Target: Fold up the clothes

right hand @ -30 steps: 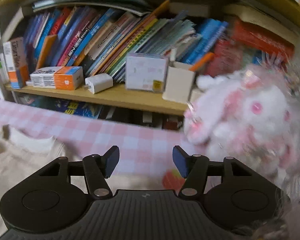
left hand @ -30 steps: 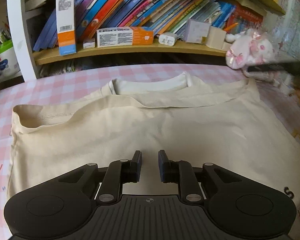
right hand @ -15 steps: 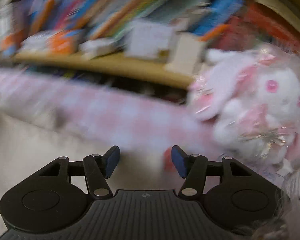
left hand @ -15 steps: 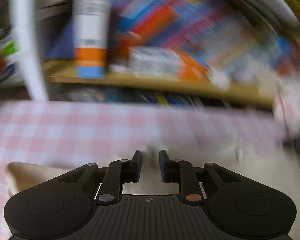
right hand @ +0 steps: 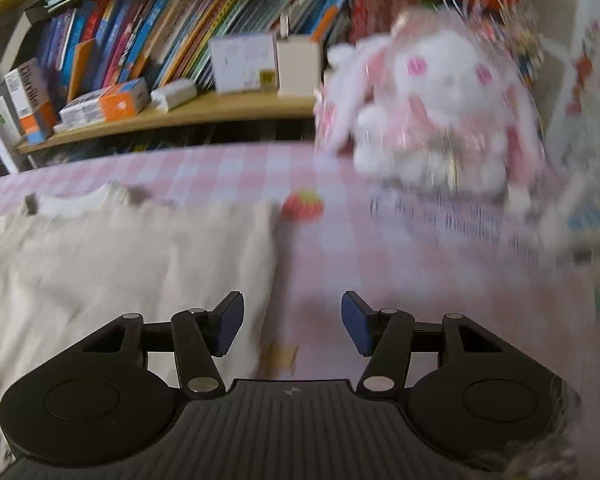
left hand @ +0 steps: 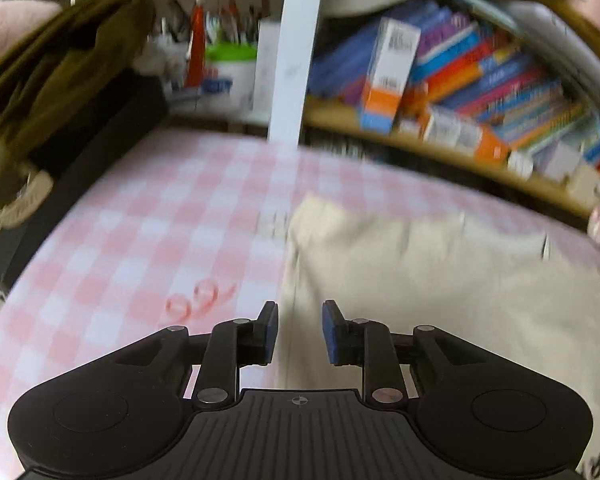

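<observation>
The left gripper (left hand: 296,330) is hanging released over the cream shirt's (left hand: 440,280) left edge; the right gripper (right hand: 292,322) is gaping above its right edge, empty.

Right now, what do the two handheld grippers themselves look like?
Both look alike. The left gripper and right gripper have matte black bodies: a ribbed centre plate with a small mark at its top edge, a round housing on each side, and linkage arms with silver pivot pins. The fingers carry dark blue pads. No cables or sleeves show.
</observation>
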`<state>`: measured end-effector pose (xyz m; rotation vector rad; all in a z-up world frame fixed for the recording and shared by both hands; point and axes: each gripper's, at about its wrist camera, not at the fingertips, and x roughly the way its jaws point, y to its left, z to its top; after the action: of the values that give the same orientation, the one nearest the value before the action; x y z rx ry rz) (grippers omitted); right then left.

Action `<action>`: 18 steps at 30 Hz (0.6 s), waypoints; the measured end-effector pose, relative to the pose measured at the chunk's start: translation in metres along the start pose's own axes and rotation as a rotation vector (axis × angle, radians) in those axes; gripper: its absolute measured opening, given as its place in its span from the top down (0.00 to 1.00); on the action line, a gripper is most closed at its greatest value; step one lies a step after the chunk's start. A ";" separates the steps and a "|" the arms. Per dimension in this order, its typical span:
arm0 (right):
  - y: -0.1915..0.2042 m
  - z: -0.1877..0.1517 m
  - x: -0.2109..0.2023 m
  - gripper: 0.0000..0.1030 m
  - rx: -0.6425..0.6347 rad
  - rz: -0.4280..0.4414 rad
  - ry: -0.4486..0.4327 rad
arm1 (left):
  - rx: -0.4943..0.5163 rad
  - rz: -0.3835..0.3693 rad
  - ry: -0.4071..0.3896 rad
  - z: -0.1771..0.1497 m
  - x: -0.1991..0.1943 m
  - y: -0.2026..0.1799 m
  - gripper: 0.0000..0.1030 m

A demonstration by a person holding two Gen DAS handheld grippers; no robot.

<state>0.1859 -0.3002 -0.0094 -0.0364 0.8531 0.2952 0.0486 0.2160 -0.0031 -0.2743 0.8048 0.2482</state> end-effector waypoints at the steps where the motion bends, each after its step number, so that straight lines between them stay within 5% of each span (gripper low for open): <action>1: 0.001 -0.008 -0.004 0.50 0.014 0.003 0.010 | -0.011 -0.010 0.005 -0.002 0.003 0.002 0.70; 3: 0.004 -0.020 -0.007 0.51 0.045 0.004 0.029 | -0.033 -0.011 0.014 -0.005 0.011 0.005 0.60; 6: 0.008 -0.037 -0.008 0.60 0.089 0.007 0.062 | -0.069 -0.004 0.016 -0.006 0.021 0.007 0.62; 7: 0.010 -0.040 -0.009 0.63 0.088 0.007 0.066 | -0.085 -0.014 0.015 -0.007 0.023 0.009 0.67; 8: 0.011 -0.044 -0.009 0.66 0.087 0.007 0.069 | -0.098 -0.028 0.007 -0.007 0.022 0.010 0.99; 12: 0.015 -0.047 -0.009 0.82 0.057 -0.011 0.076 | -0.147 -0.123 -0.079 0.000 -0.003 0.010 0.98; 16: 0.015 -0.047 -0.009 0.83 0.036 -0.028 0.079 | -0.081 -0.027 0.053 -0.003 0.023 0.015 0.88; 18: 0.018 -0.048 -0.009 0.83 0.022 -0.040 0.076 | -0.009 -0.015 0.047 0.004 0.027 0.008 0.79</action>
<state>0.1403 -0.2921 -0.0328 -0.0445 0.9296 0.2486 0.0668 0.2279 -0.0219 -0.2954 0.8484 0.2320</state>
